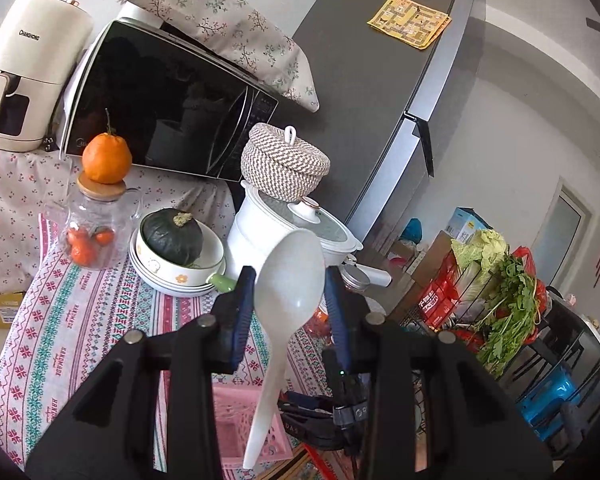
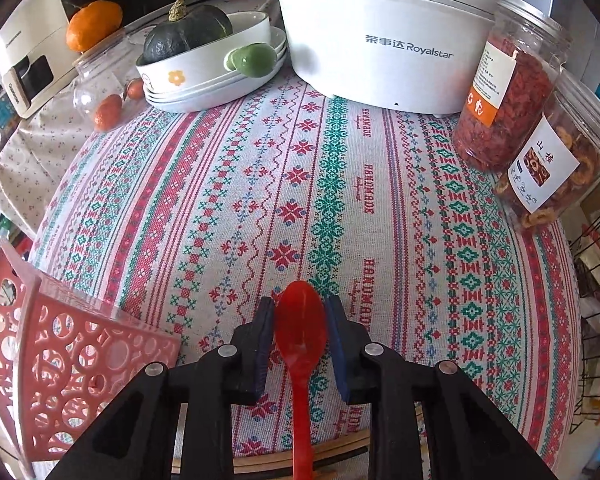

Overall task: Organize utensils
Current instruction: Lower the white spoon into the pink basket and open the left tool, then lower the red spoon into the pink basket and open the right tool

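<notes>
My left gripper [image 1: 290, 274] is shut on a white plastic spoon [image 1: 284, 308]. Its blue pads clamp the sides of the bowl, and the handle hangs down toward the camera over a pink perforated basket [image 1: 236, 416]. In the right wrist view my right gripper [image 2: 300, 304] points steeply down at the patterned tablecloth [image 2: 340, 200]. A red plastic spoon [image 2: 300, 340] has its bowl between the pads. Both pads touch the bowl's edges, and the handle runs back past the table's near edge. A red perforated basket [image 2: 60, 360] stands at the lower left.
At the back of the table stand a white Royalstar cooker [image 2: 380, 40], stacked plates and a bowl holding a dark squash [image 2: 188, 36], a glass jar [image 2: 100, 80], and two jars of dried fruit [image 2: 508, 92]. A fridge [image 1: 380, 80] and a wire vegetable rack [image 1: 492, 300] are to the right.
</notes>
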### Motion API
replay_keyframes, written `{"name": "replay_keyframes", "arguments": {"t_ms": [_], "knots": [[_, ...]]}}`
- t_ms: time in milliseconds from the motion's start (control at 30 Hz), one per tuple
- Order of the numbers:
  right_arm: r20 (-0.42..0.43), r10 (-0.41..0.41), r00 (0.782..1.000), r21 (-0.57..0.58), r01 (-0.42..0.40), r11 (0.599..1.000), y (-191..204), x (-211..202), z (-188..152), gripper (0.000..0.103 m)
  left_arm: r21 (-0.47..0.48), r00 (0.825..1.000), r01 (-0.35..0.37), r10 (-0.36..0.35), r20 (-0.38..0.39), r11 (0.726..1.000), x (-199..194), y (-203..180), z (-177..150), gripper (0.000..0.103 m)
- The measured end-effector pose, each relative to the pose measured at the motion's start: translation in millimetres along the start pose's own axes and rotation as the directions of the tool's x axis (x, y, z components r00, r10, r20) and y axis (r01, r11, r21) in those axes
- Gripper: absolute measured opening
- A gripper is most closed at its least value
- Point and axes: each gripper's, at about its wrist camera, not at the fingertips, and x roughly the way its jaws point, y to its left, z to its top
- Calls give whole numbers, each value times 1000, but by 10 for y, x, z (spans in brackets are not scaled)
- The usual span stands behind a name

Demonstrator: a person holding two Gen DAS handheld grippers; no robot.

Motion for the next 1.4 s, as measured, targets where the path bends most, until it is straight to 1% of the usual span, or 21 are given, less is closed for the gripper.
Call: {"name": "replay_keyframes", "arguments": {"t_ms": [133,233,333,533,633,700,800,867,933,1033,1100,1167,1267,1300,1400], "knots": [[87,6,996,-7,-5,1000,-82,-226,-62,26,67,997,-49,45,62,997,106,12,-130,37],[144,10,990,-6,-9,1000,-142,-372,-63,26,60,996,-63,59,72,996,191,84,-189,37],[176,18,984,-3,-17,1000,-201,-488,-94,26,80,992,-88,81,93,993,230,98,-269,37],[214,49,976,14,-53,998,-264,-651,-124,26,100,992,-102,94,79,990,223,124,-411,37],[240,59,969,19,-66,998,-257,-749,-130,26,108,994,-108,103,47,988,206,119,-434,43],[261,63,963,21,-71,997,-253,-848,-136,26,110,993,-117,115,32,987,161,109,-425,50],[307,71,949,32,-85,996,-214,-1064,-128,26,99,991,-131,131,3,986,72,82,-371,54],[349,78,934,42,-99,994,-171,-1245,-105,26,89,989,-143,144,-12,986,-25,57,-304,55],[394,94,914,50,-124,991,-108,-1437,-85,26,93,987,-155,157,-20,984,-157,31,-244,55],[462,105,880,58,-148,987,18,-1710,-61,26,115,980,-185,192,-49,976,-367,11,-178,61],[505,112,856,74,-173,982,96,-1883,-76,26,123,970,-211,223,-93,970,-485,38,-160,70],[540,117,834,93,-197,976,146,-2011,-79,26,140,954,-238,258,-151,961,-589,65,-163,76],[591,105,800,110,-209,972,247,-2167,-95,26,162,910,-283,318,-267,945,-699,142,-232,83],[606,96,790,115,-206,972,282,-2201,-98,26,163,891,-300,337,-304,940,-731,181,-275,85],[650,65,757,132,-197,971,393,-2271,-98,26,154,846,-338,372,-382,928,-800,324,-396,88]]}}
